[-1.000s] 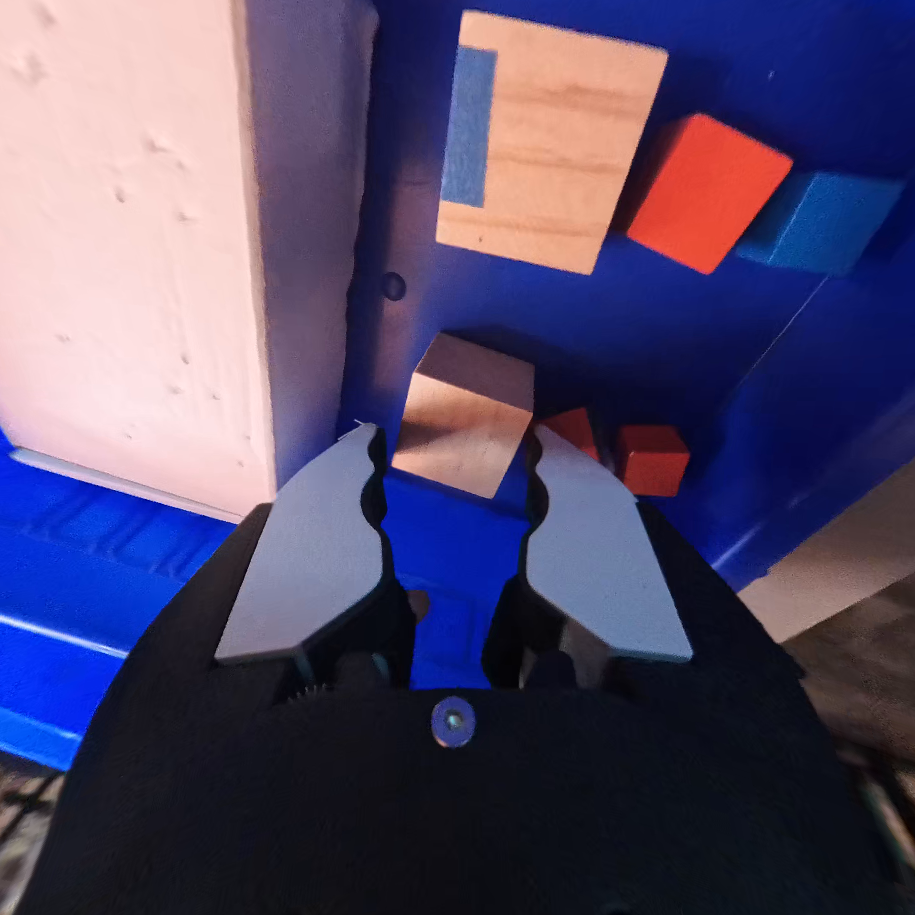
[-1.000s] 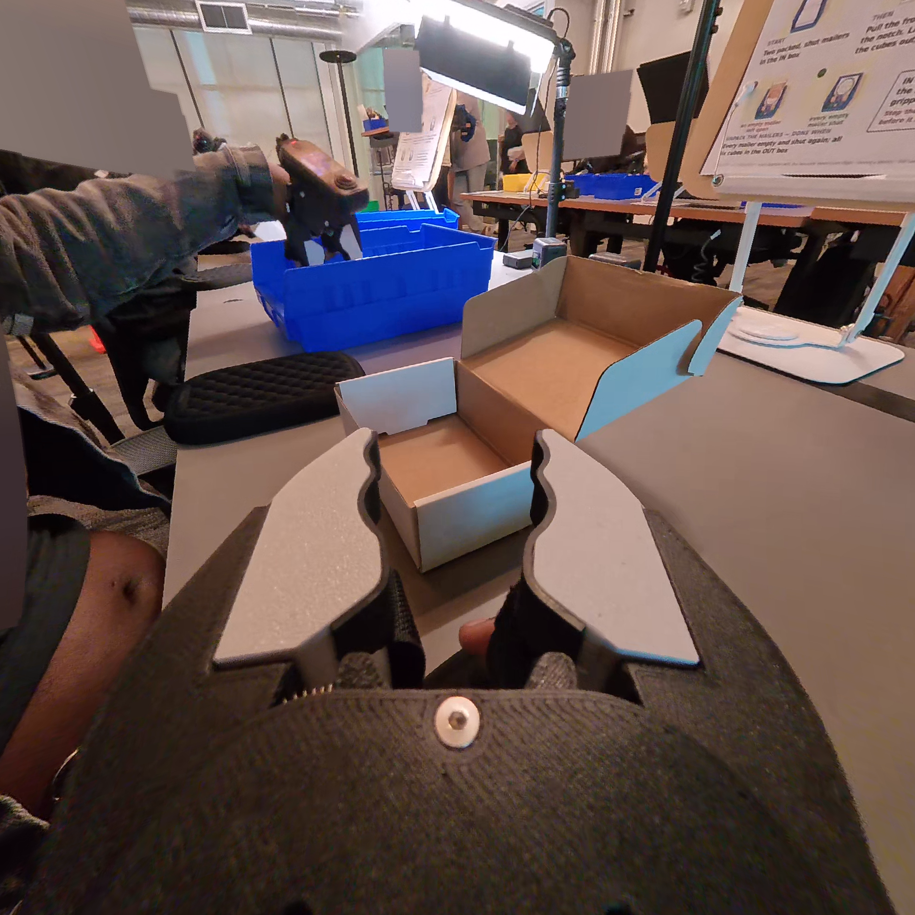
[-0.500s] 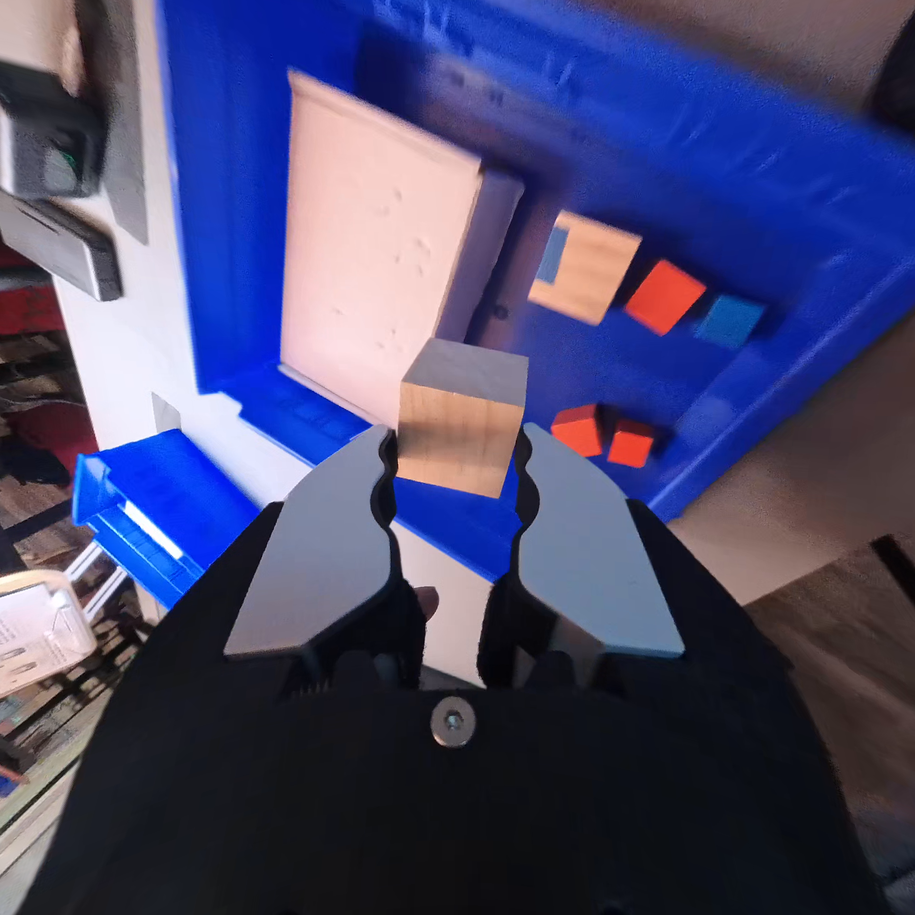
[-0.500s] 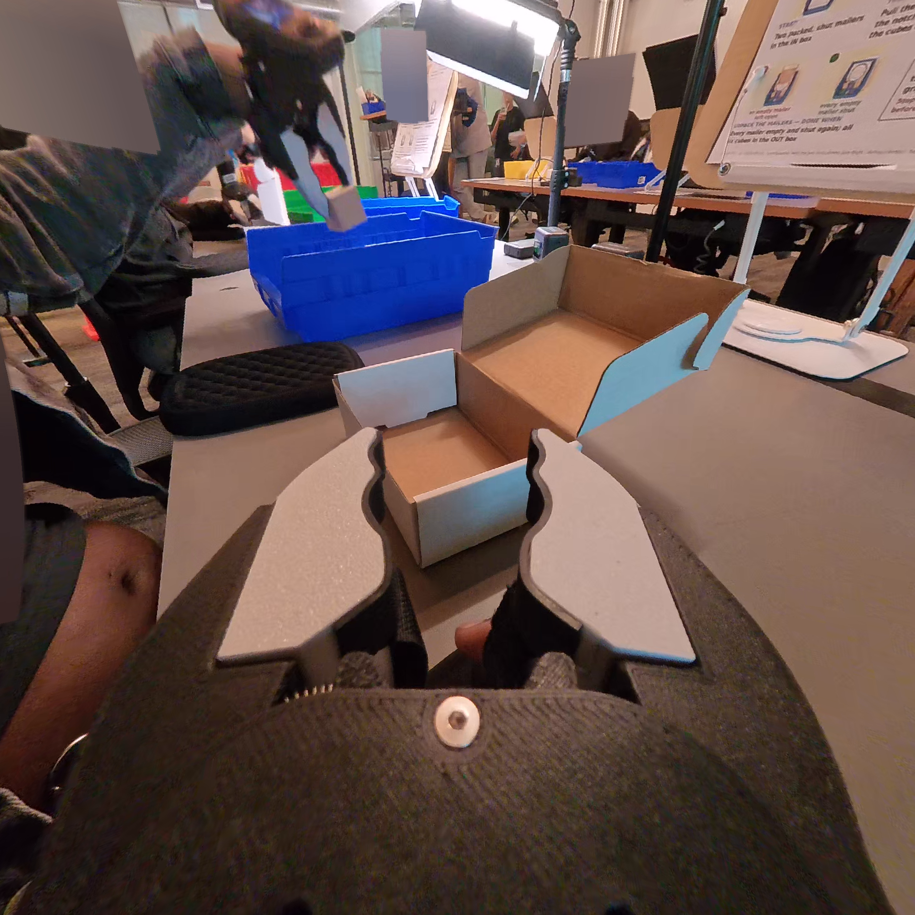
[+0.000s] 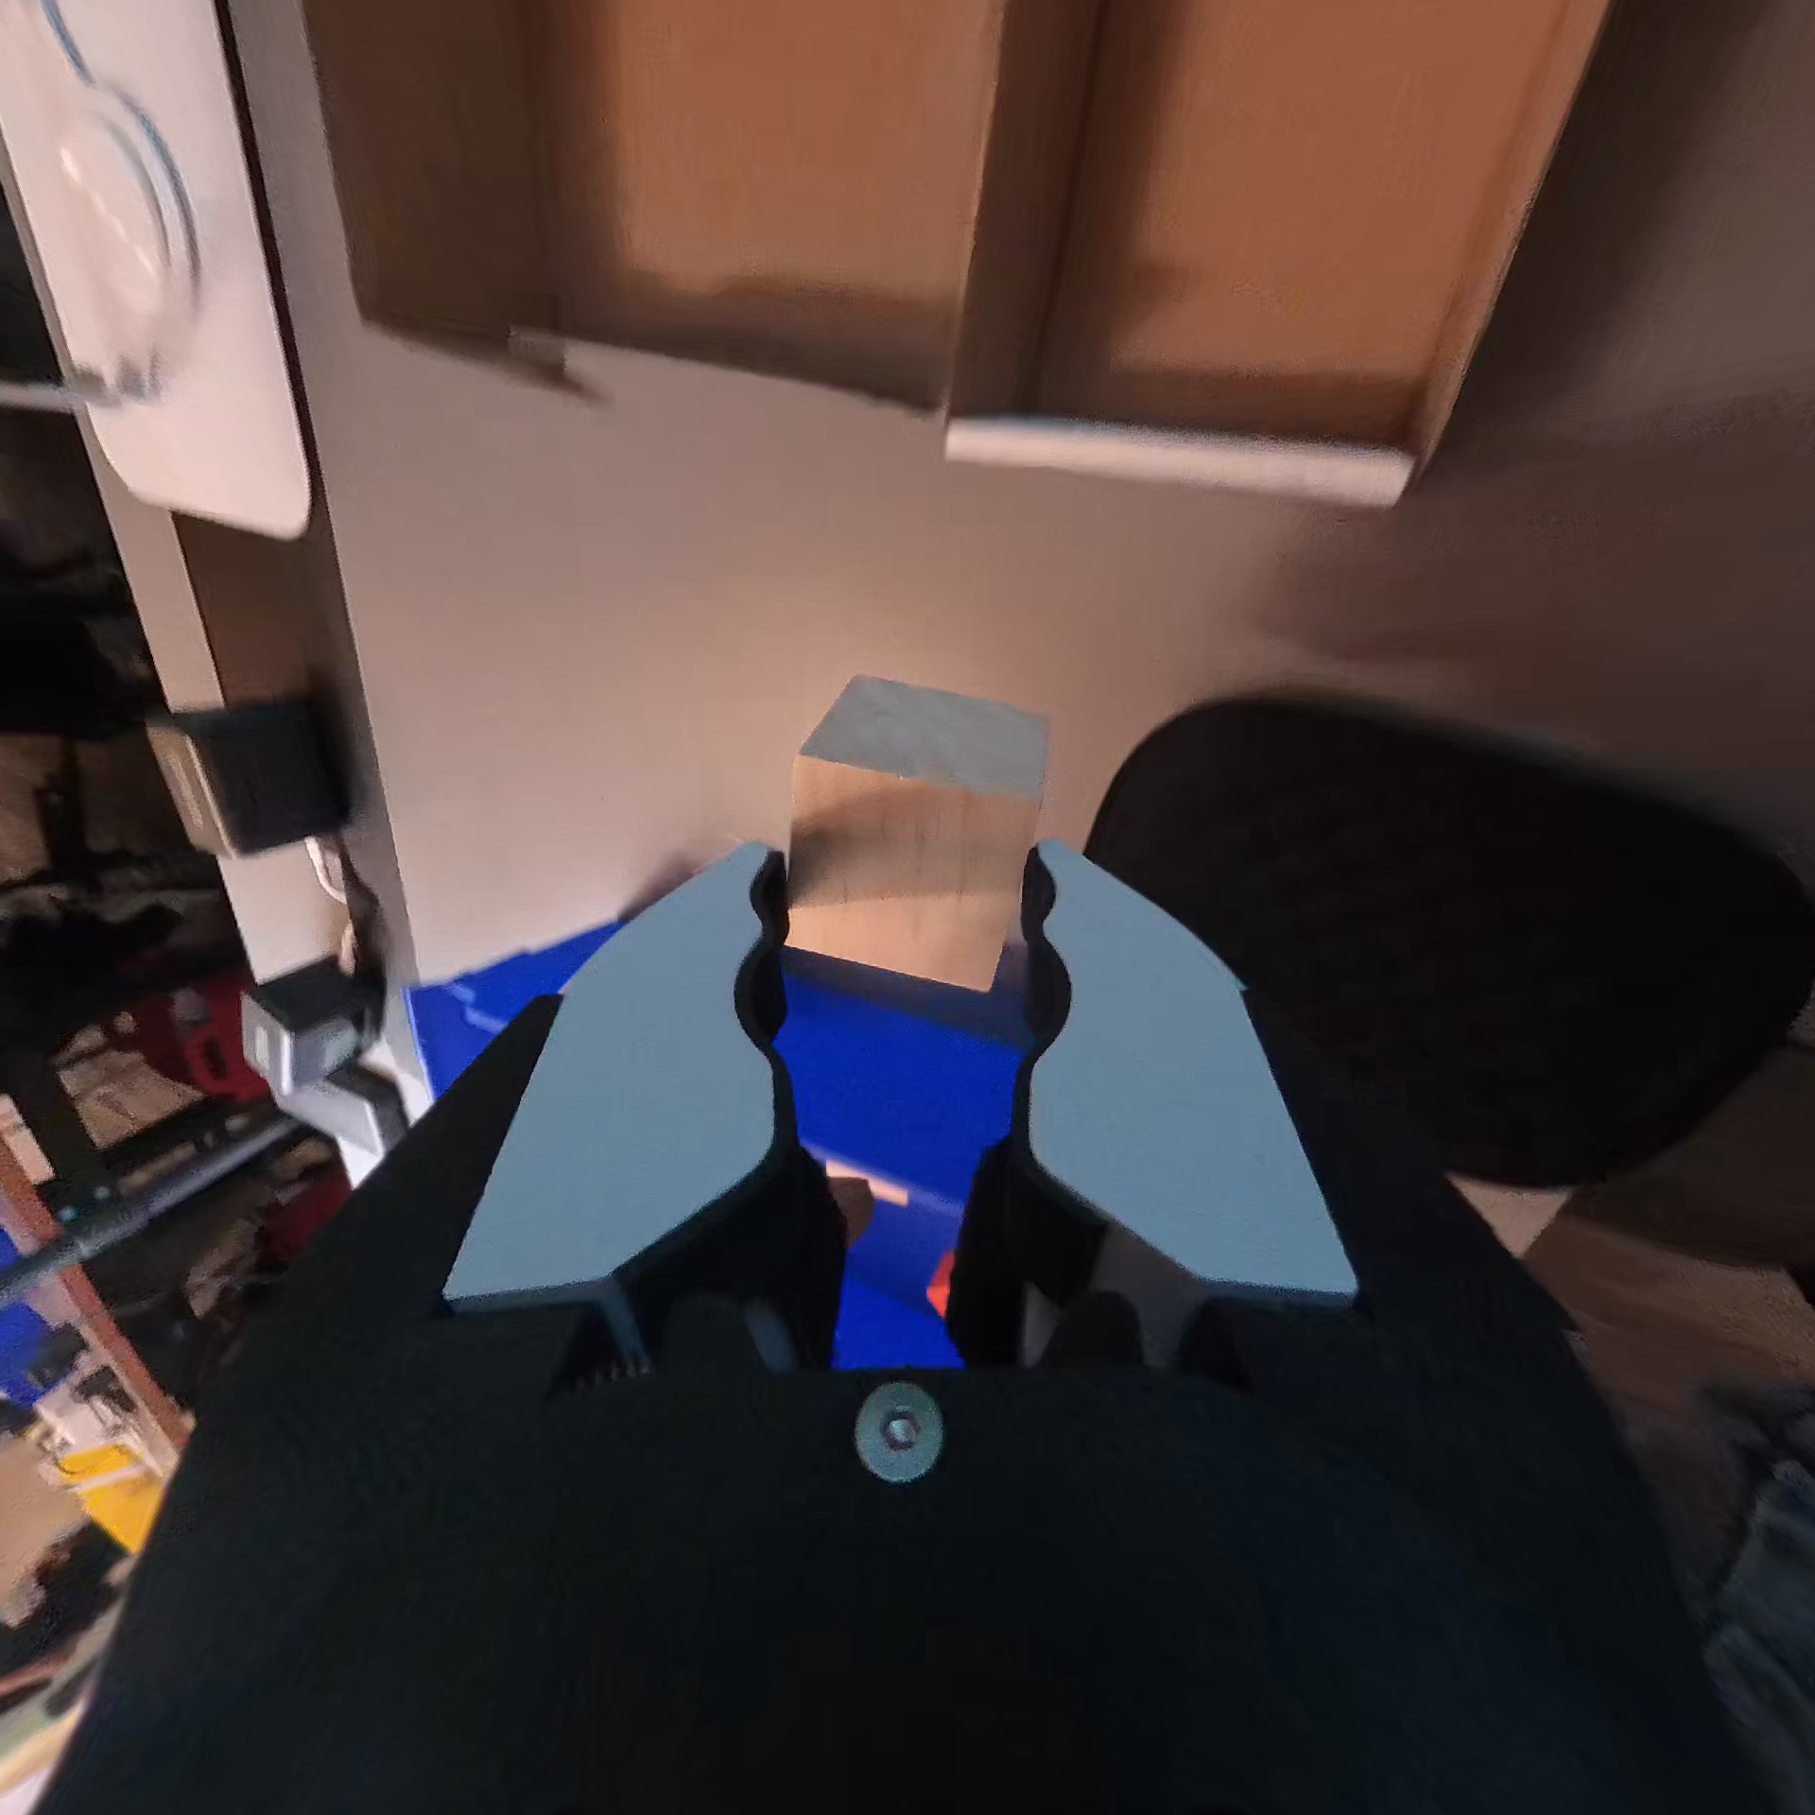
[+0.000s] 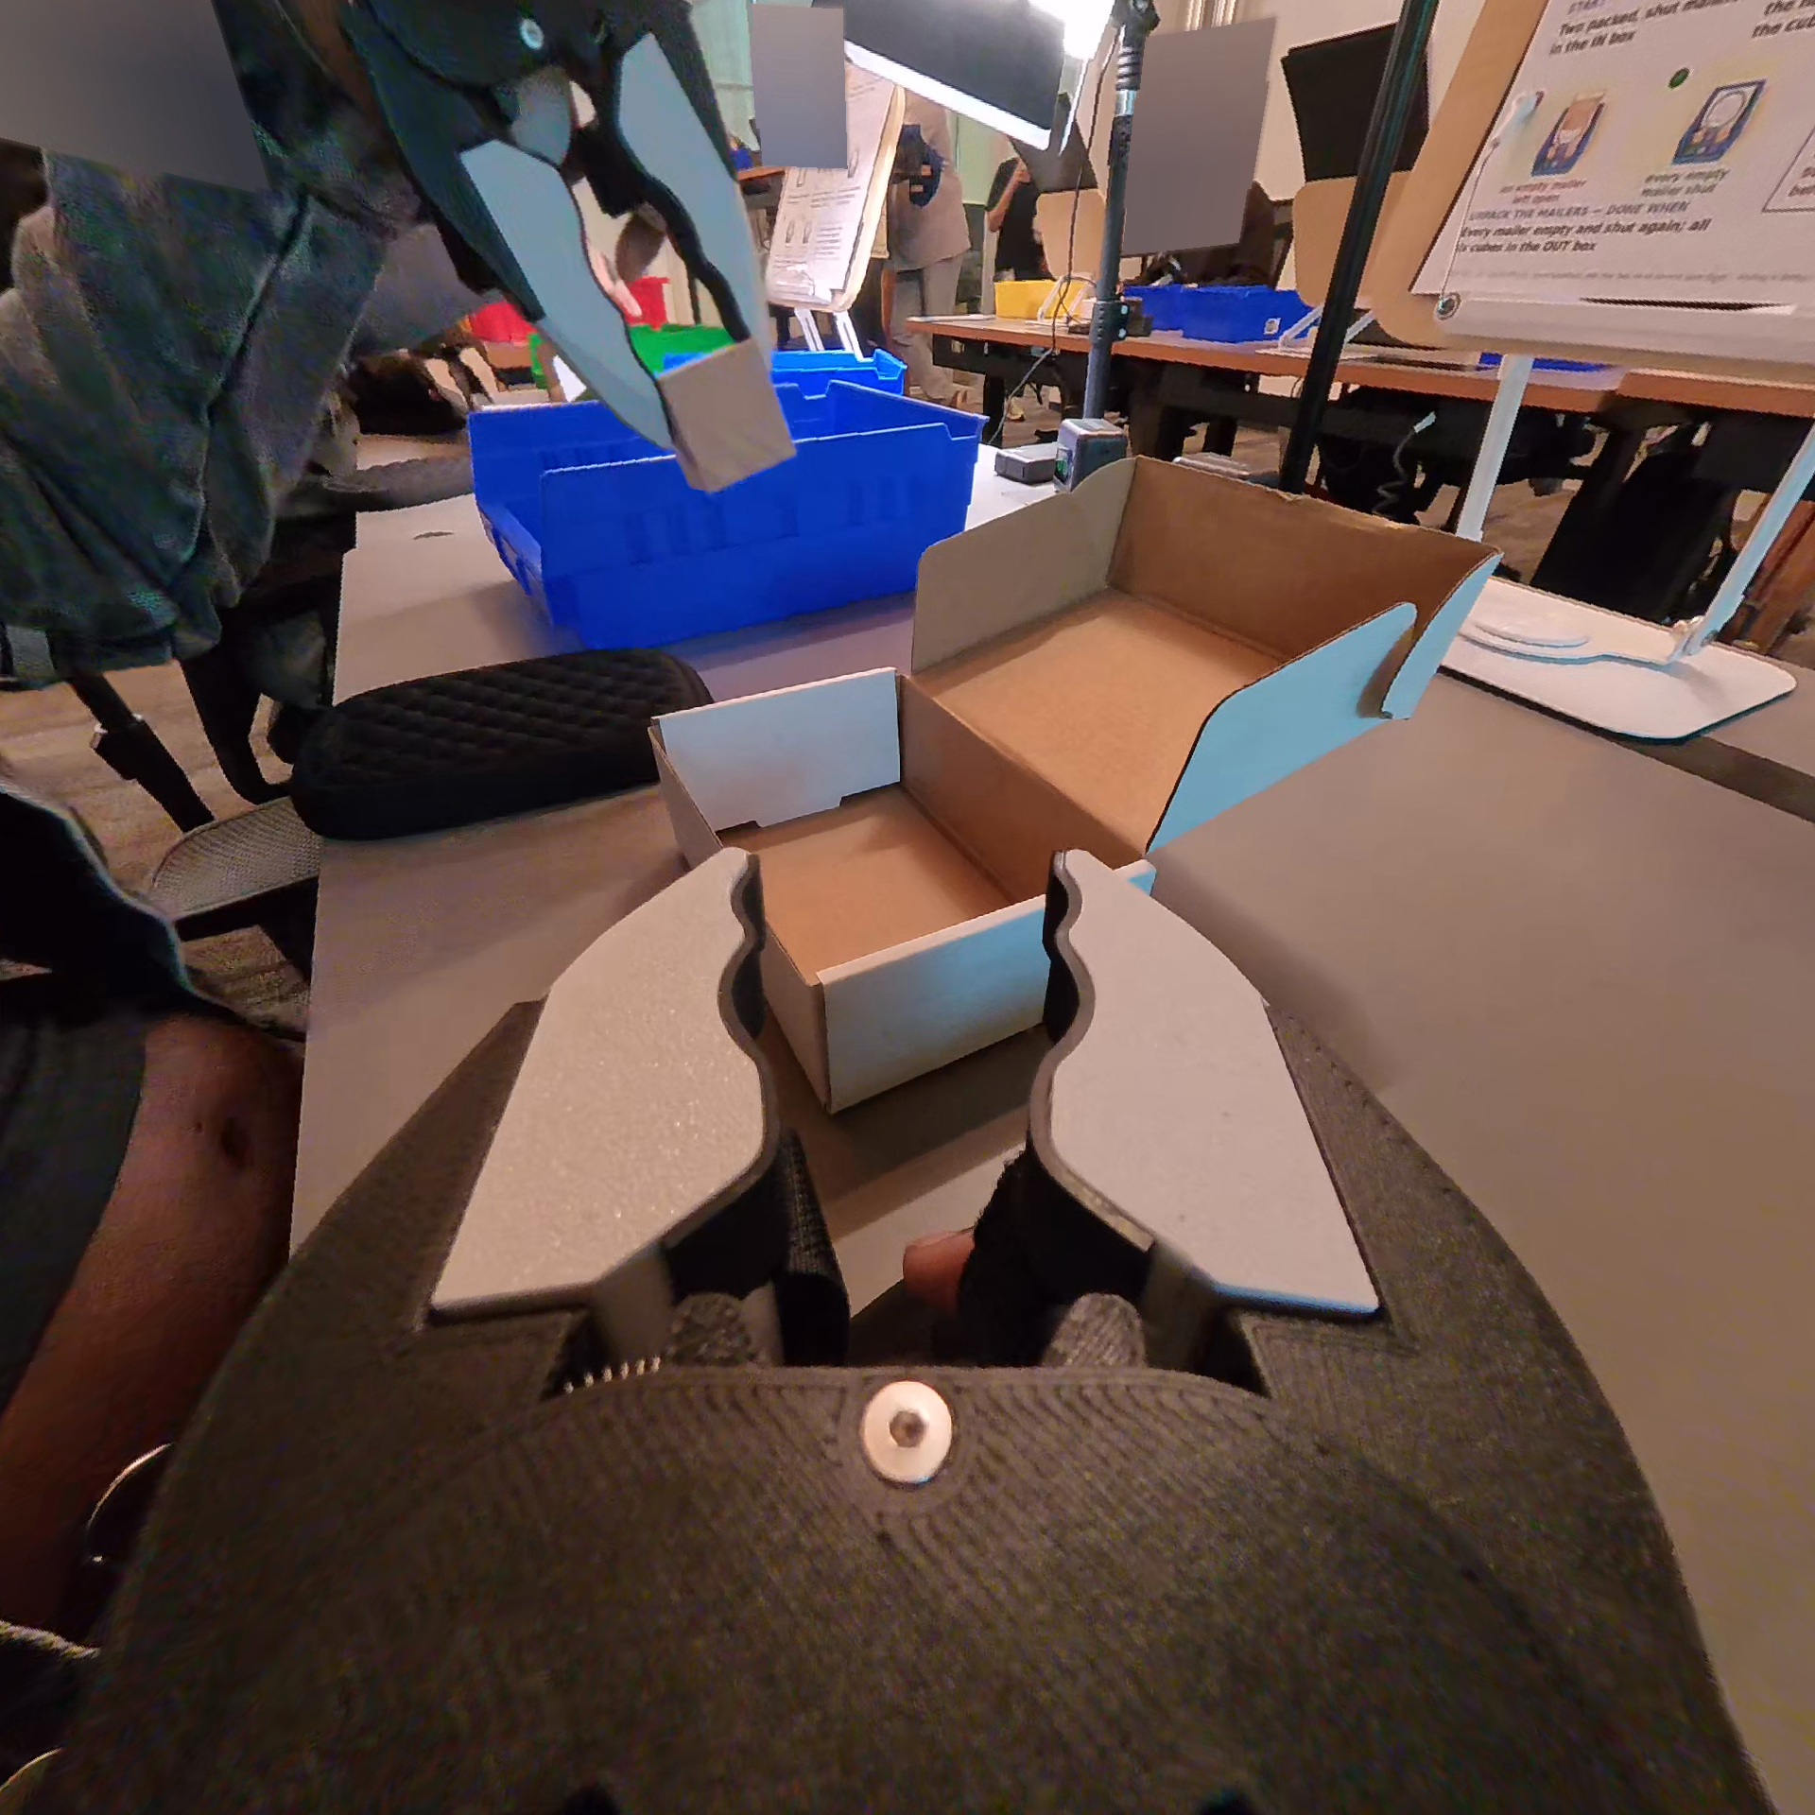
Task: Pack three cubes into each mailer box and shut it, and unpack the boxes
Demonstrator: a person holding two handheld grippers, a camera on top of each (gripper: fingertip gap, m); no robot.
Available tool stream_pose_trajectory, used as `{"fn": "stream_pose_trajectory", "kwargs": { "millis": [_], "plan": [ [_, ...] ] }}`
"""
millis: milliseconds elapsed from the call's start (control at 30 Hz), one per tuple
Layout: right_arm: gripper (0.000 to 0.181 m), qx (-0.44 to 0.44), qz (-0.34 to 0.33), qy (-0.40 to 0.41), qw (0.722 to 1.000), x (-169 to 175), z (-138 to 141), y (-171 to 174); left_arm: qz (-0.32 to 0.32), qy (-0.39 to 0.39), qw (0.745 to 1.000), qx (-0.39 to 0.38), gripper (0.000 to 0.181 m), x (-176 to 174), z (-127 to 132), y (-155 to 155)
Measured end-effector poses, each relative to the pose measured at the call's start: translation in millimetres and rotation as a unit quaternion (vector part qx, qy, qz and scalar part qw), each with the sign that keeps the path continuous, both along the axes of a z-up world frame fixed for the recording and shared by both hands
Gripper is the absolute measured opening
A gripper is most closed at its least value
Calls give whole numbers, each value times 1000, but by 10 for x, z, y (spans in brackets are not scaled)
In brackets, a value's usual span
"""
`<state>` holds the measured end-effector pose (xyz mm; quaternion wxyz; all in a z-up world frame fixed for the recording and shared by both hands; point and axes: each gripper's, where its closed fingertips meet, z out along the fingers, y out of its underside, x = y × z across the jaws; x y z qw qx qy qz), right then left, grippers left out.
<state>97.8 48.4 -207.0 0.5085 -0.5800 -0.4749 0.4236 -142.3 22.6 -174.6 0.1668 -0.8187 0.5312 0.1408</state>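
The cube, plain wood, is pinched at the very tips of the left tongs, in the air above the bench between the blue bin and the open mailer. In the right wrist view it hangs over the bin's near wall, well apart from the mailer.

The right tongs stand part open and empty, low over the bench, tips just beside the mailer's near corner.

Risk: the grip takes only the cube's lower part, so a jolt or a tilt could let it slip out and drop on the bench or the black pad. The left view is blurred, so aim at the tray may be rough.

The tray is narrow, with upright walls and a raised side flap on the approach side; a low pass could knock that flap or shove the light mailer. The lid lies open beyond. From above the tray is open and empty, so a steep descent has room.
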Motion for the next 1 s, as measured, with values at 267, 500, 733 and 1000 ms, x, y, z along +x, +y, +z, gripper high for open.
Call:
{"fn": "stream_pose_trajectory", "kwargs": {
  "millis": [267,500,733,1000],
  "plan": [
    [55,3,1,-4,1000,-5,-10,-7,-71,-12,997,-27,46,911,-363,52],
    [55,5,2,-9,1000,-12,-21,-14,-46,27,997,-62,46,1030,-743,200],
    [54,6,2,-9,1000,-12,-21,-14,-31,35,994,-102,46,1094,-1072,295],
    [54,6,3,-9,1000,-11,-19,-16,-19,23,995,-95,48,1108,-1089,339]
  ]
}}
